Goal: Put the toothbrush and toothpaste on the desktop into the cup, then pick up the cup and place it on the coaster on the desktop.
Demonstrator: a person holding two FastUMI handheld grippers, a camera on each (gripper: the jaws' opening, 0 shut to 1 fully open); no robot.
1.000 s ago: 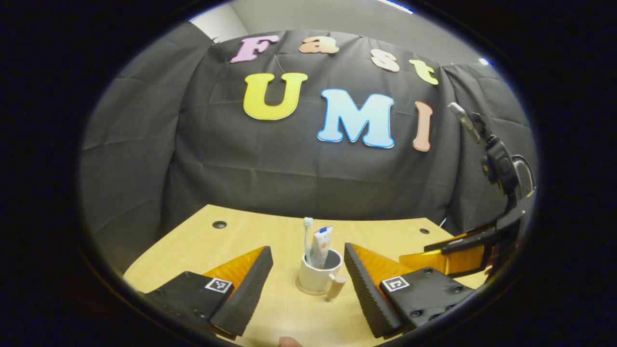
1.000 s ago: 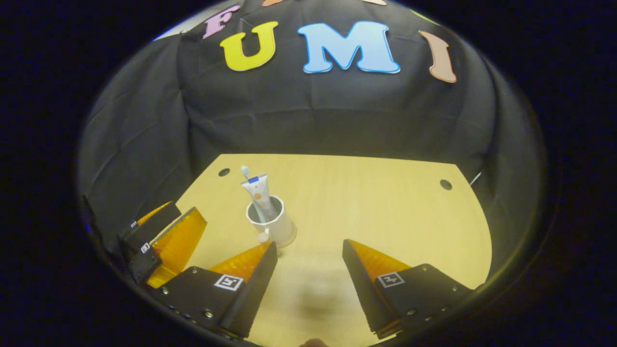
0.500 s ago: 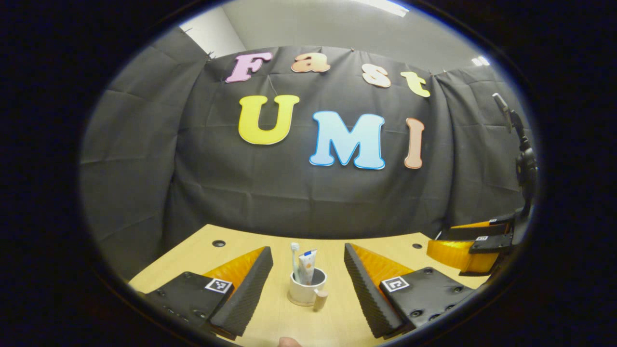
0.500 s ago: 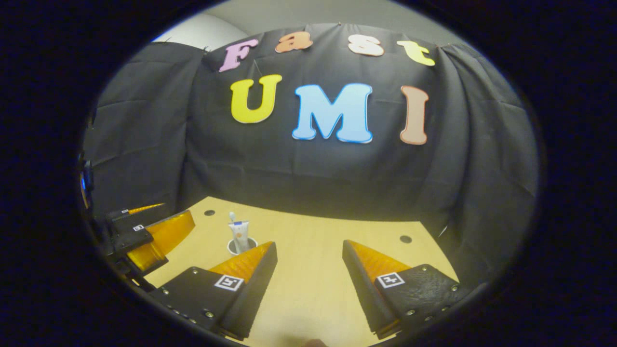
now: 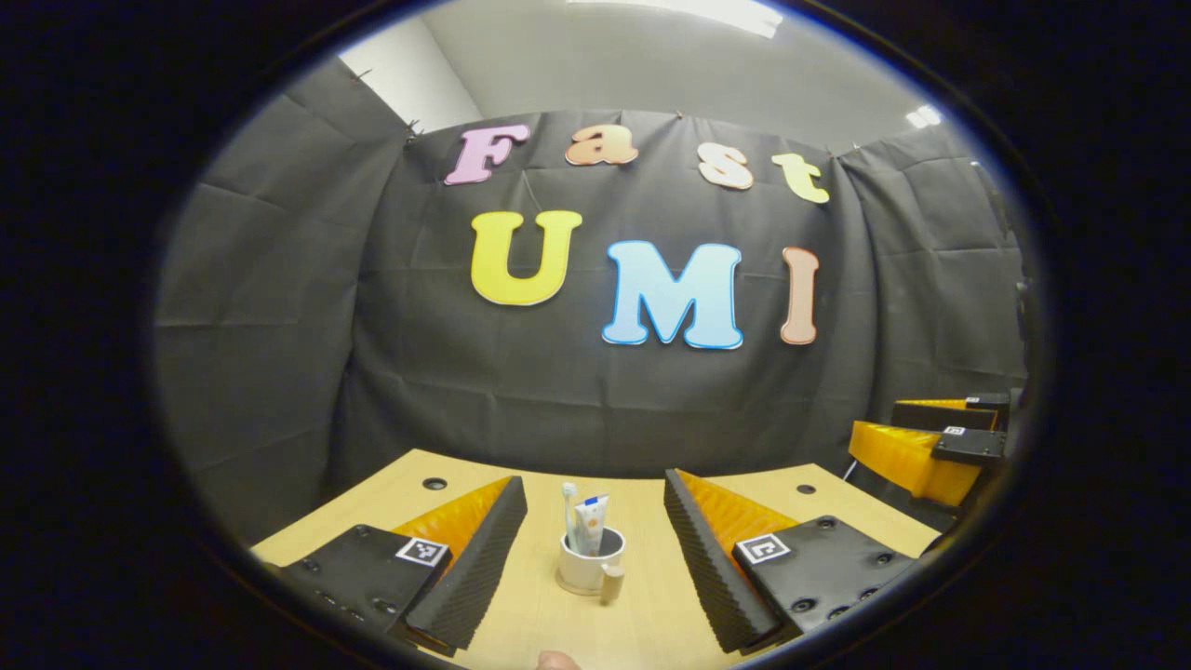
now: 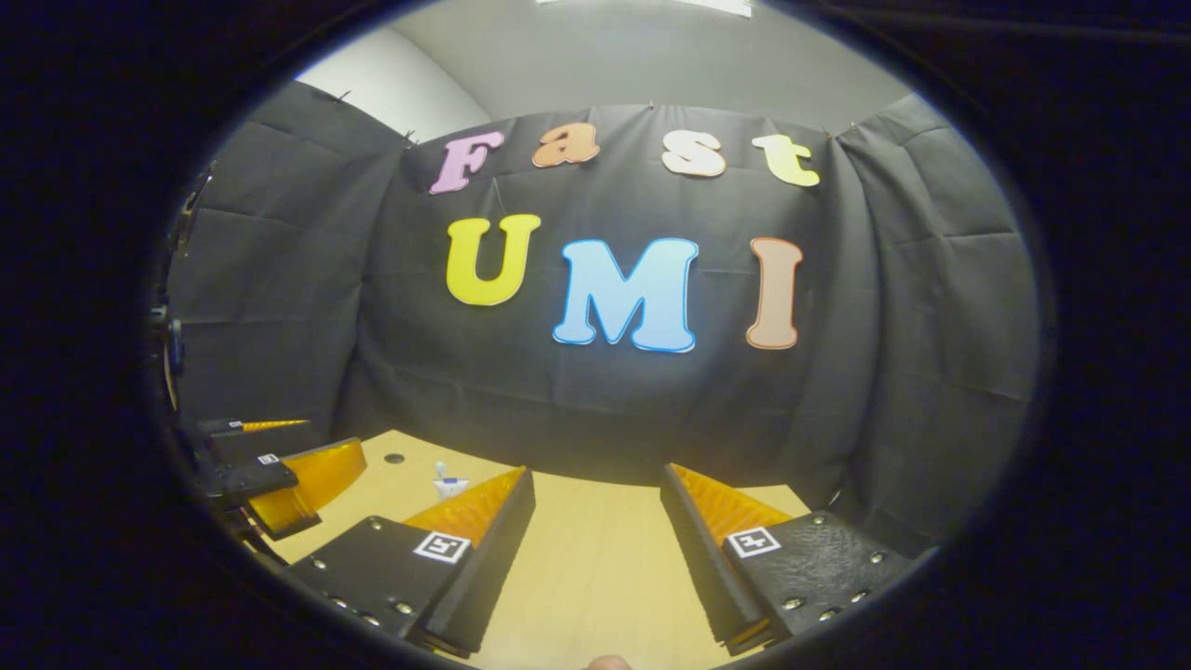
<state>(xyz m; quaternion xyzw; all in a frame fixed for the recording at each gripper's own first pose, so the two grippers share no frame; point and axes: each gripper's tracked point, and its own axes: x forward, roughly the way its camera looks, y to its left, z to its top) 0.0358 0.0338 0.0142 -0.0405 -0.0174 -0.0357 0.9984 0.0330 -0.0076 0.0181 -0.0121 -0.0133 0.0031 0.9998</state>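
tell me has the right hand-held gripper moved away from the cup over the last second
Yes. The right hand-held gripper has pulled back: the cup is almost hidden behind its finger, only the toothpaste top showing near the desk hole.

Left gripper point(image 5: 595, 535): 2 wedge-shaped fingers with ribbed inner pads point(image 5: 693, 549), each bolted to a flat plate dotted with small screws and bearing 1 square black-and-white marker; right gripper point(image 6: 595, 540): the same build, 2 wedge fingers, screwed plates, 1 square marker on each.
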